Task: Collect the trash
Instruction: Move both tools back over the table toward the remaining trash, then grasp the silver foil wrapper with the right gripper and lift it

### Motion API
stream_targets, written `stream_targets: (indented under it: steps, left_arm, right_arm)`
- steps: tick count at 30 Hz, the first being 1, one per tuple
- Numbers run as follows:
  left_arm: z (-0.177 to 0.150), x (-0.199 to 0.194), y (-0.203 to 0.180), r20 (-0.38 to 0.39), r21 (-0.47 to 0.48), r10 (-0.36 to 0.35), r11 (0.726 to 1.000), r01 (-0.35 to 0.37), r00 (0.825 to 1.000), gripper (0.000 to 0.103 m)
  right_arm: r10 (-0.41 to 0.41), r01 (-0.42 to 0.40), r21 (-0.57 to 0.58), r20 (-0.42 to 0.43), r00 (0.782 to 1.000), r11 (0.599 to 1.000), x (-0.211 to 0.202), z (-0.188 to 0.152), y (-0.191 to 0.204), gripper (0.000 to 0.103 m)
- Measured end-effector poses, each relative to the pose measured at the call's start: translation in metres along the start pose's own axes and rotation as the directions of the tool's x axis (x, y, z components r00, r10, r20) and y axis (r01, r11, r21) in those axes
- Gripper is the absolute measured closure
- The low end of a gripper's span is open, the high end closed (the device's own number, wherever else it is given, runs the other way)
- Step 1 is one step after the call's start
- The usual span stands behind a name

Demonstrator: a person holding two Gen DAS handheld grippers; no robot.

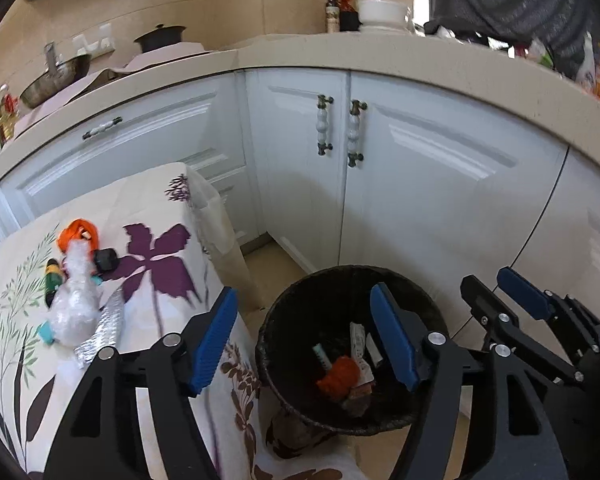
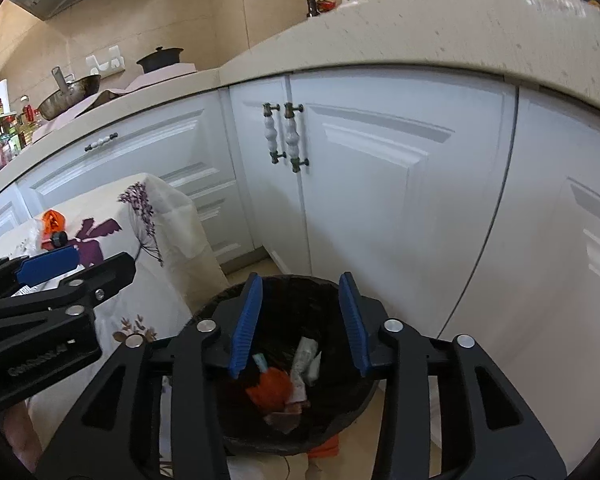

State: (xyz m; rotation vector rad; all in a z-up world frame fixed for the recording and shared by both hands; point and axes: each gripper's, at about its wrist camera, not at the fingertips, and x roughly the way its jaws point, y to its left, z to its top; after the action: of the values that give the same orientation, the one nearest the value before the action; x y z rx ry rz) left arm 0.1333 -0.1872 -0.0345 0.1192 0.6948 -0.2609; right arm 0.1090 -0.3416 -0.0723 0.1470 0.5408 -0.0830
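White kitchen cabinets (image 1: 440, 184) with a beige stone countertop (image 1: 380, 56) curve across the background. Lower left, a small table covered in a cream cloth with purple flower prints (image 1: 156, 256) stands just beside a round black trash bin (image 1: 276, 344) on the floor.

I hold 2 grippers over that bin. My left gripper (image 1: 304, 340) has its blue-padded jaws wide apart with nothing between them – one finger over the cloth's edge, the other over the bin's mouth. My right gripper (image 2: 300, 320) hangs directly above the bin, its jaws parted and empty.

Inside the bin lie an orange crumpled bag (image 2: 272, 390), several white paper wrappers (image 2: 306, 360) and a brownish scrap (image 2: 284, 420).

On the cloth, still uncollected – a clear crumpled plastic bag (image 1: 76, 300), a strip of silver foil (image 1: 104, 328), an orange wrapper (image 1: 76, 232), a small black cap (image 1: 105, 259) and a green-and-yellow tube (image 1: 54, 280), all clustered together.
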Motion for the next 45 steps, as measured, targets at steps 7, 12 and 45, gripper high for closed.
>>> stream_targets:
  steps: [7,12,45]
  left_arm:
    - [0.008,-0.034,0.037,0.055,-0.047,0.047,0.998,-0.045,0.997,0.031]
    - [0.004,-0.051,0.075,0.068,-0.088,0.116,0.990,-0.110,0.991,0.030]
    - [-0.053,-0.085,0.271,-0.035,-0.312,0.404,0.864,-0.394,0.914,0.030]
  right_arm:
    - [0.068,-0.068,-0.013,0.018,0.998,0.998,-0.014,0.010,0.029,0.058]
    - [0.125,-0.124,-0.036,0.025,0.992,0.992,-0.021,0.018,0.059,0.058]
    - [0.262,-0.308,-0.228,-0.211,0.942,0.924,0.007,0.013,0.237,0.057]
